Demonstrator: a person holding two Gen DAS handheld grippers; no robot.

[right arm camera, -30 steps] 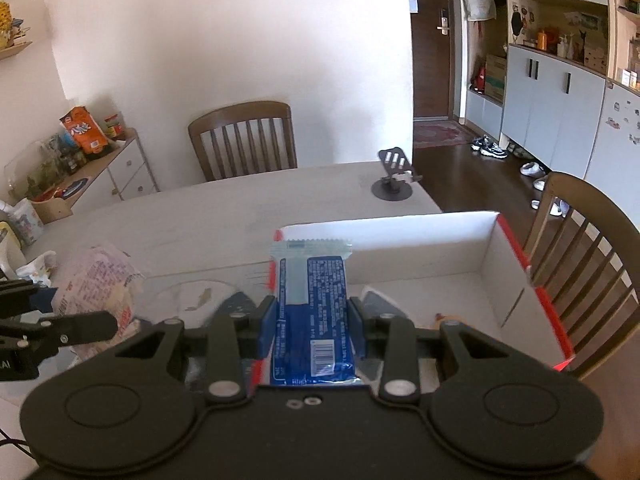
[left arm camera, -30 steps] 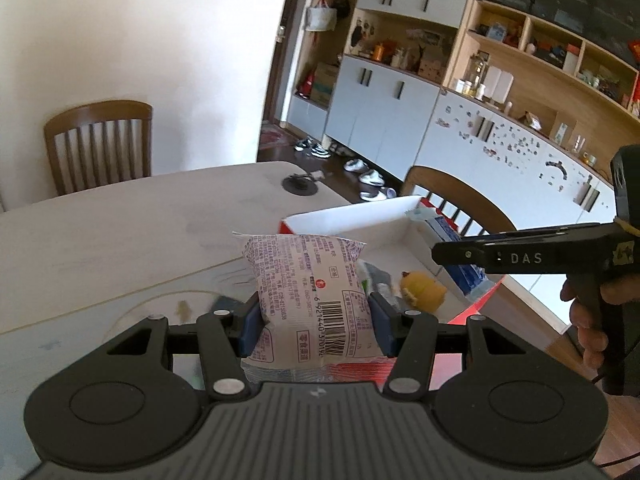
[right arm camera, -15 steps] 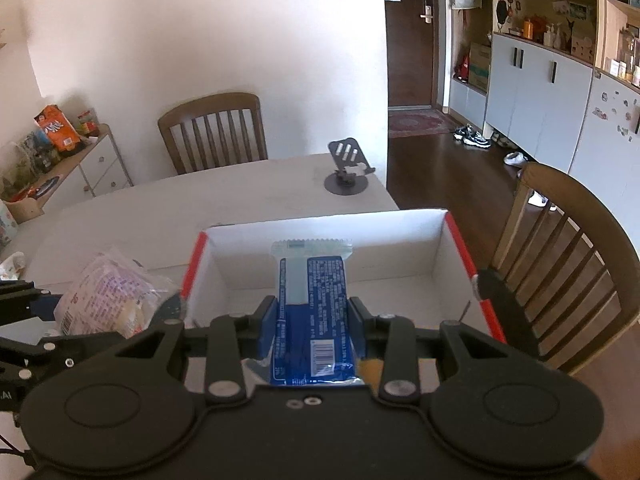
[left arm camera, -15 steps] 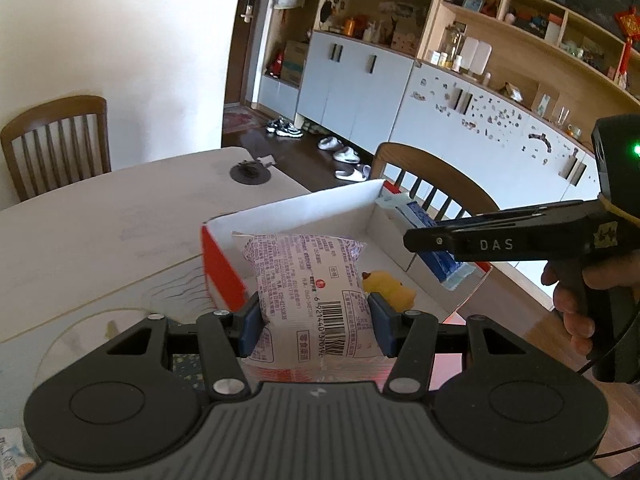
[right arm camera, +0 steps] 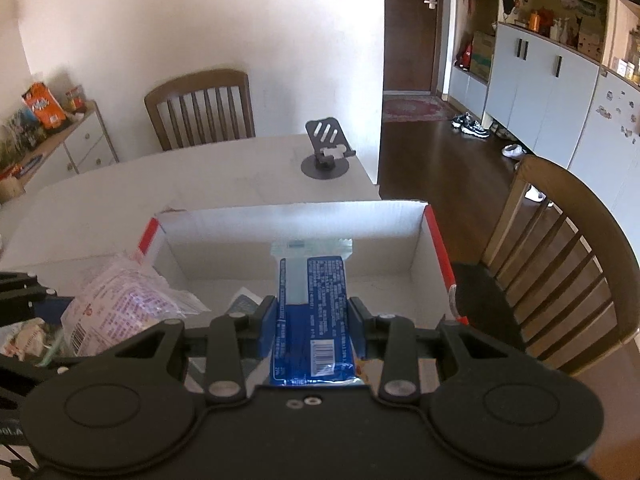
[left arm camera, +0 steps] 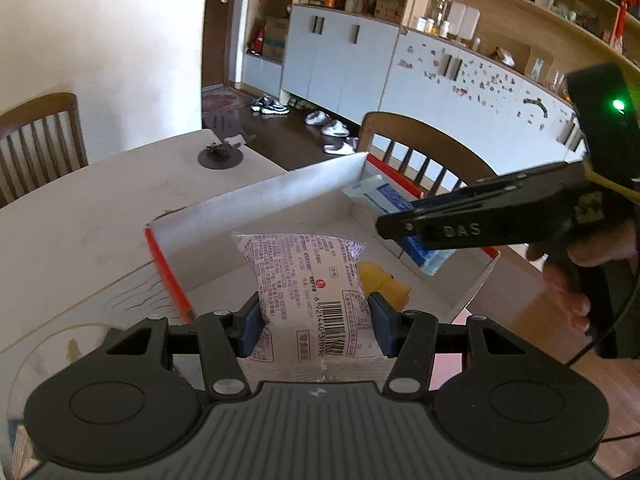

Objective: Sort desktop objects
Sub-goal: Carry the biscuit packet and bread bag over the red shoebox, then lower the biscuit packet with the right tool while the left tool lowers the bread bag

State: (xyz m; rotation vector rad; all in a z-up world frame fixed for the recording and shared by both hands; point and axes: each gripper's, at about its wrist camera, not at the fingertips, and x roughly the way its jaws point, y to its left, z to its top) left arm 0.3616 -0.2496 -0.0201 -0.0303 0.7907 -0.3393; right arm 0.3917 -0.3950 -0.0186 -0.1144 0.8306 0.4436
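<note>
While both my tongs hang over the cardboard box (right arm camera: 416, 236), each one has a packet clamped. Left gripper (left arm camera: 314, 322): blue pads pressed on both sides of a white snack pouch (left arm camera: 308, 280) with purple print and a barcode facing the camera. Pouch stands roughly upright between the fingers, its top end out over the box interior. Right gripper (right arm camera: 312, 326): closed on a blue-and-white packet (right arm camera: 312, 300), barcode near the bottom, clear sealed end pointing toward the far box wall.

Box is white inside with red edges, sitting on the pale tabletop (right arm camera: 224, 176) near the right table edge. On its floor, from the left wrist view, a yellow item (left arm camera: 386, 282) sits just right of the pouch; too blurred to name. A small bluish packet (right arm camera: 244, 304) lies on the box floor just left of my right pads; can't read it.

From the left view, my right tong comes in from the right side, a hand (left arm camera: 576, 264) wrapped on its grip, green light lit on its body, blue packet hanging near the box's right wall. From the right view, the white pouch (right arm camera: 120, 308) shows at the left, over the box's left wall.

Elsewhere on the table: black phone stand (right arm camera: 326, 152) at the far corner. Wooden chair (right arm camera: 202, 108) behind the table, another chair (right arm camera: 560, 264) beside the box on the right.
</note>
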